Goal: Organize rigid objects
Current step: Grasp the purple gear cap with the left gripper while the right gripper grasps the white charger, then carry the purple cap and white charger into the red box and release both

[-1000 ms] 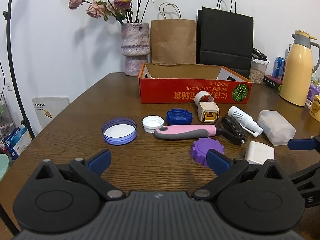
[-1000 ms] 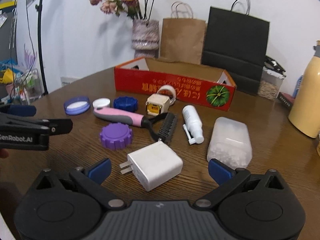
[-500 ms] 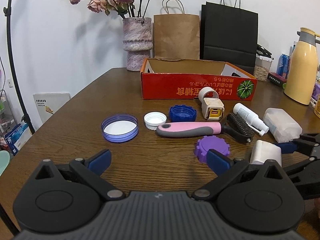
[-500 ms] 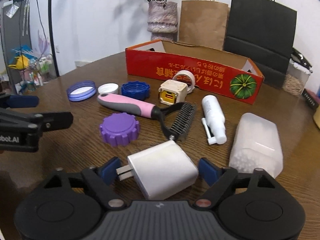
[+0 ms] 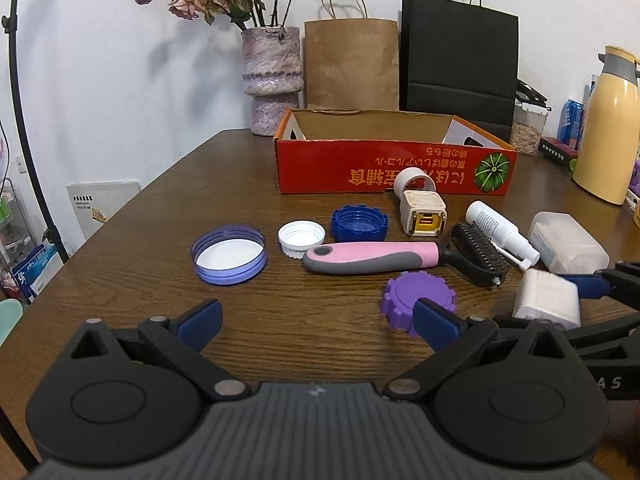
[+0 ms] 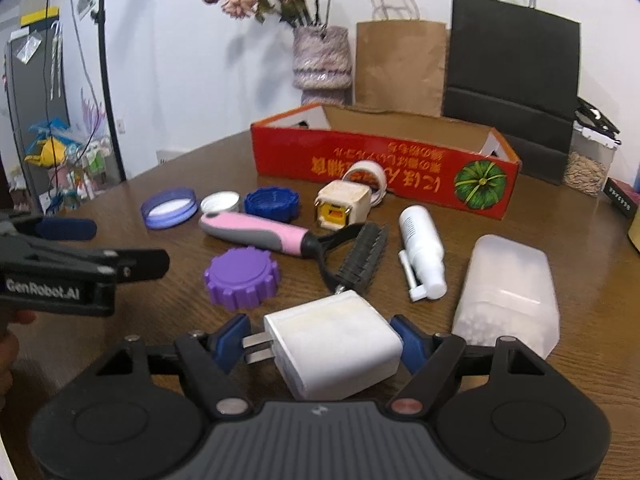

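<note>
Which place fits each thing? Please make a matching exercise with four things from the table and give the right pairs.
Things:
1. white charger
2. purple cap
3. white tape roll
4. pet comb

Places:
A. against the red box
B. between the right gripper jaws
C. handle just behind the purple cap
D. left of the charger, in front of the pink handle

Pairs: 1-B, 2-D, 3-A, 4-C

A white charger [image 6: 334, 350] is showing yellowish staining, perhaps; a purple cap [image 6: 241, 277], pink-and-grey brush handle [image 6: 256, 233] and red box [image 6: 384, 164] with a green pumpkin print are lying on the dark wood-grain surface [image 5: 200, 184].
</note>
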{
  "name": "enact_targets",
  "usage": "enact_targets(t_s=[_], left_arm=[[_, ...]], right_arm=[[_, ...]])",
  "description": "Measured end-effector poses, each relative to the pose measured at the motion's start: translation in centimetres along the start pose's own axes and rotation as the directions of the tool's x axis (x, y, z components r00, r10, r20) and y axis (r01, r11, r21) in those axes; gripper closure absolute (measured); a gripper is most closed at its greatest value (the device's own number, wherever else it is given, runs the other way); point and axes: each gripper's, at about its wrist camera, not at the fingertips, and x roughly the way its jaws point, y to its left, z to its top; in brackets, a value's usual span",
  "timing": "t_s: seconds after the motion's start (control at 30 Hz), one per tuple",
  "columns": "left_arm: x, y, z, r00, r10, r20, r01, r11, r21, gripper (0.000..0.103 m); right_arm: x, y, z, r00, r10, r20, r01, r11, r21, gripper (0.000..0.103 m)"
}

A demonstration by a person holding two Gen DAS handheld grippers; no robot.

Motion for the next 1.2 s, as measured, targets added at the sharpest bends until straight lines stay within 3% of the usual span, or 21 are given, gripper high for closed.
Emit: enact_targets(t_s=[0.43,0.93,1.2], left_arm=[[2.3,-2.9,1.1,0.999,-0.021,-0.041,0.022,0.999,0.026,0.0],[5.7,-6.0,1.3,0.994,-0.039,-0.099,0.043,0.998,0.045,0.0],[5.7,-6.4,1.0,0.992,-0.076,-0.098,0.081,0.995,0.056,0.034]], right_arm=[[-2.0,-3.0,0.5,0.992,-0.041,0.122,0.031,0.996,0.087,0.027],[-2.6,-5.4,0.6,0.985,-0.08,0.152,0.061,0.99,0.125,0.027],[-2.6,-5.5,0.5,0.985,-0.085,0.148,0.064,0.988,0.143,0.027]])
